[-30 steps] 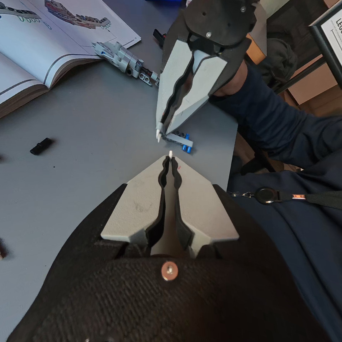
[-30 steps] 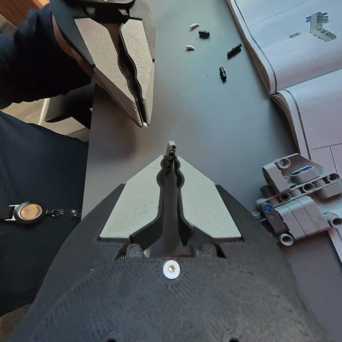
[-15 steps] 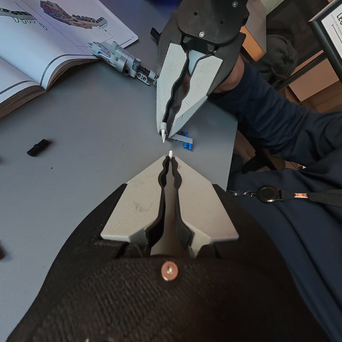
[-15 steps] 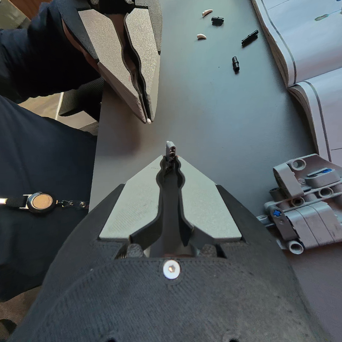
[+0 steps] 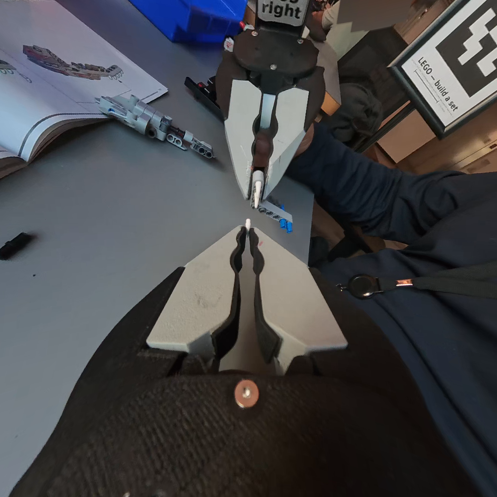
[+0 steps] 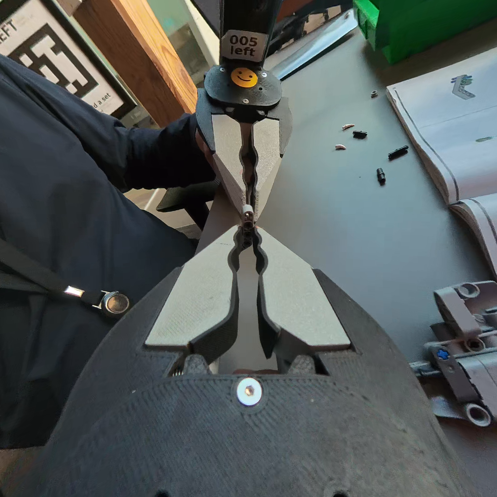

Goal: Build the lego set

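My left gripper (image 5: pixel 247 231) is shut on a small white tooth piece (image 5: pixel 247 223) that sticks out of its tips. My right gripper (image 6: pixel 247 230) is shut on a grey holed beam (image 6: pixel 247 228), held end-on. The two grippers face each other tip to tip just above the grey table's near edge. In the left wrist view the right gripper (image 5: pixel 256 199) holds the beam (image 5: pixel 271 213) with a white tooth (image 5: pixel 257 188) and blue pins (image 5: pixel 285 223) on it. In the right wrist view the left gripper (image 6: pixel 248 207) brings its tooth (image 6: pixel 247 209) right at the beam's end; contact is unclear.
An open instruction booklet (image 5: pixel 53 80) lies at the back, also in the right wrist view (image 6: pixel 443 134). A partly built grey assembly (image 5: pixel 139 115) lies beside it (image 6: pixel 462 349). Loose black pins (image 6: pixel 398 152) and white teeth (image 6: pixel 340 146) lie on the table (image 5: pixel 107 201). A blue bin (image 5: pixel 201 18) and a green bin (image 6: pixel 430 24) stand behind. Only a small space, under 4 cm, lies between the two pairs of fingers.
Both grippers have tilted up and turned to face each other squarely. Their tips have closed the gap, so the held tooth now sits at the beam's end.
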`<control>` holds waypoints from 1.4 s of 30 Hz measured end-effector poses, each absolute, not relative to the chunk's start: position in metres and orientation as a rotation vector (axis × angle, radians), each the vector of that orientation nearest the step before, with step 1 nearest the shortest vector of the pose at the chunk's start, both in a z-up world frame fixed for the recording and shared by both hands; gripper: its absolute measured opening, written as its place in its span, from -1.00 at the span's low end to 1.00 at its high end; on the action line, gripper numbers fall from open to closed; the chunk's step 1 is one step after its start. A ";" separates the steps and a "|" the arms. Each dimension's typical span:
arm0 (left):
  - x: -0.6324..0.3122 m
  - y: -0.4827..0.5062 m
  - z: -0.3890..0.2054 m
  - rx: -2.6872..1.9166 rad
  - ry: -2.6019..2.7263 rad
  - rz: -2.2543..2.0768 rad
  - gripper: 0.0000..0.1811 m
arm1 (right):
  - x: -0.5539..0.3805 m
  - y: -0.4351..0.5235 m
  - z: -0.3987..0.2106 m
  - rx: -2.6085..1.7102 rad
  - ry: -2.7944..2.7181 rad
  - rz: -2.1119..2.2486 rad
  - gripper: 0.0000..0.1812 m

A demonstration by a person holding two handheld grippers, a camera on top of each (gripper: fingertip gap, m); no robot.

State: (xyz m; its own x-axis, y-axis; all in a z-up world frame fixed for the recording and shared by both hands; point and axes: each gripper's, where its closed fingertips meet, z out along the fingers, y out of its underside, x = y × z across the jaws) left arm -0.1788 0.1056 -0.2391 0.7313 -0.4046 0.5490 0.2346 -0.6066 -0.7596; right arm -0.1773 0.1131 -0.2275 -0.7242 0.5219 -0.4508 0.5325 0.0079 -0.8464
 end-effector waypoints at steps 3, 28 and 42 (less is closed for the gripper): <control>-0.174 0.106 -0.242 -2.056 0.149 -0.887 -1.00 | -0.177 0.107 -0.231 1.149 2.244 -1.839 -0.94; -0.167 0.103 -0.242 -2.056 0.180 -0.971 -1.00 | -0.174 0.101 -0.238 1.099 2.311 -1.757 -0.94; -0.158 0.100 -0.271 -2.266 0.287 -0.834 -1.00 | -0.164 0.098 -0.267 1.039 2.587 -1.488 -0.95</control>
State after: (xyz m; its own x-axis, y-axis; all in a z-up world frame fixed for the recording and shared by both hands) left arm -0.1583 0.0998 -0.2714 0.7687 -0.4171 0.4849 0.0299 -0.7339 -0.6787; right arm -0.1636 0.0985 -0.2674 -0.7837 0.5470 -0.2942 0.5294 0.3407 -0.7769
